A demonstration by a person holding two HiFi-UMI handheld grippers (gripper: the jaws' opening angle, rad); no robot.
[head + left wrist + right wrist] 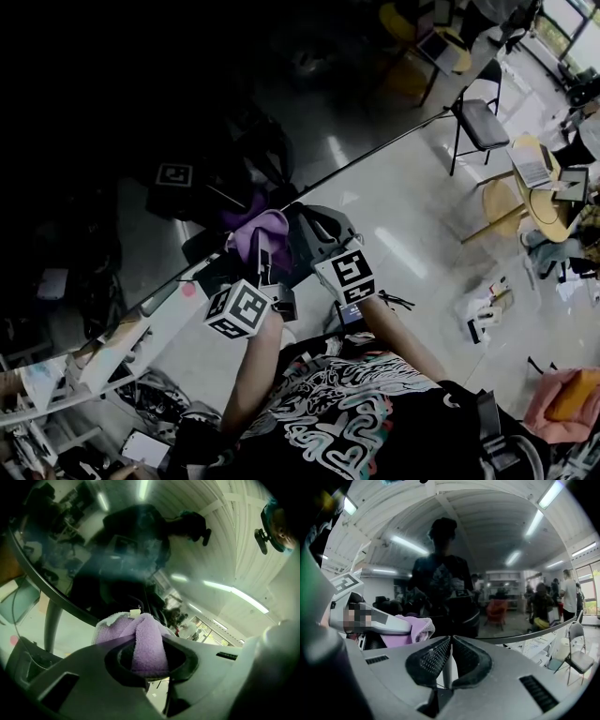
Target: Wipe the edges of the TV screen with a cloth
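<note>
A person is holding a purple cloth [260, 226] [144, 641] up at the lower edge of the dark TV screen [131, 103]. The left gripper [263, 249] [147, 662] is clamping the cloth's bunched folds between its jaws. The right gripper [321, 231] [451, 654] is hovering just beside it, its jaws drawn together on nothing. The screen is reflecting the person and the ceiling lights, with a folding chair [478, 120] standing on the floor [403, 220] beyond.

cloth [263, 229]: purple, fluffy, bunched up, pinched in left gripper [149, 660] jaws, right at the screen's bottom edge | TV screen [141, 112]: big, dark, glossy, mirroring the room
</note>
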